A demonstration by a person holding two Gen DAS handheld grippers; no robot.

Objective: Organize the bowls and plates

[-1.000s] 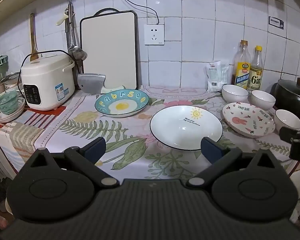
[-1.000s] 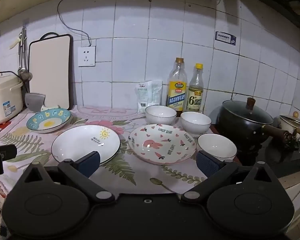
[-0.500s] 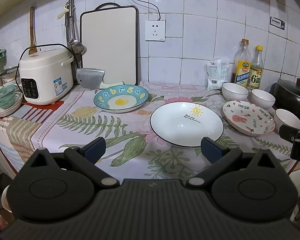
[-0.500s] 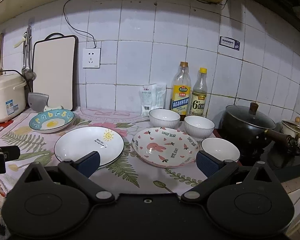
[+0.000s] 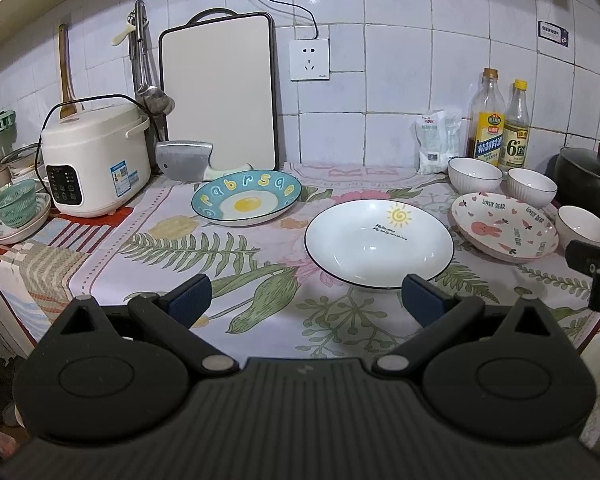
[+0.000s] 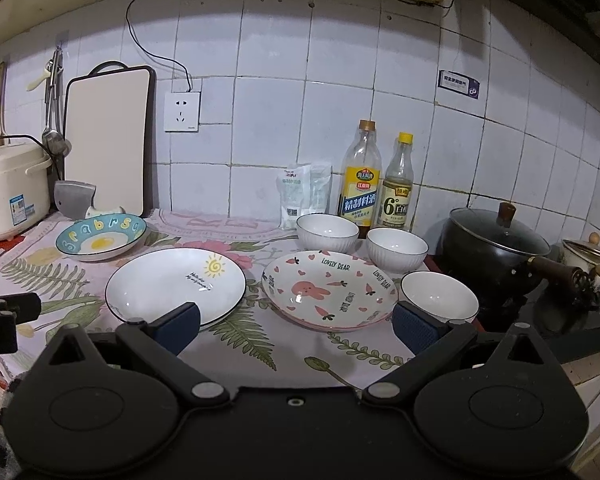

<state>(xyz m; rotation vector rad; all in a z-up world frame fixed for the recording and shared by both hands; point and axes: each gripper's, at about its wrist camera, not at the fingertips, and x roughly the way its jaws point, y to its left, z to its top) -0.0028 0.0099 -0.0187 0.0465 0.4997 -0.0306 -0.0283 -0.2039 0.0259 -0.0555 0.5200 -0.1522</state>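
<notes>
Three plates lie in a row on the floral cloth: a blue egg plate point(image 5: 247, 198) point(image 6: 100, 237), a white sun plate point(image 5: 379, 237) point(image 6: 175, 282) and a pink rabbit plate point(image 5: 505, 225) point(image 6: 329, 289). Three white bowls stand at the right: two at the back point(image 6: 327, 232) point(image 6: 397, 249) and one in front point(image 6: 439, 296). My left gripper point(image 5: 306, 298) is open and empty, just short of the sun plate's near rim. My right gripper point(image 6: 296, 322) is open and empty, in front of the rabbit plate.
A rice cooker point(image 5: 94, 158), a cleaver point(image 5: 184, 165) and a cutting board point(image 5: 219, 94) stand at the back left. Two bottles point(image 6: 359, 184) and a bag point(image 6: 303, 196) stand by the wall. A black pot point(image 6: 496, 246) sits on the stove at the right. Green bowls point(image 5: 14, 208) are at the far left.
Both grippers have risen and tilted slightly, so the counter sits lower in each view. The jaws stay open. No dish has moved.
</notes>
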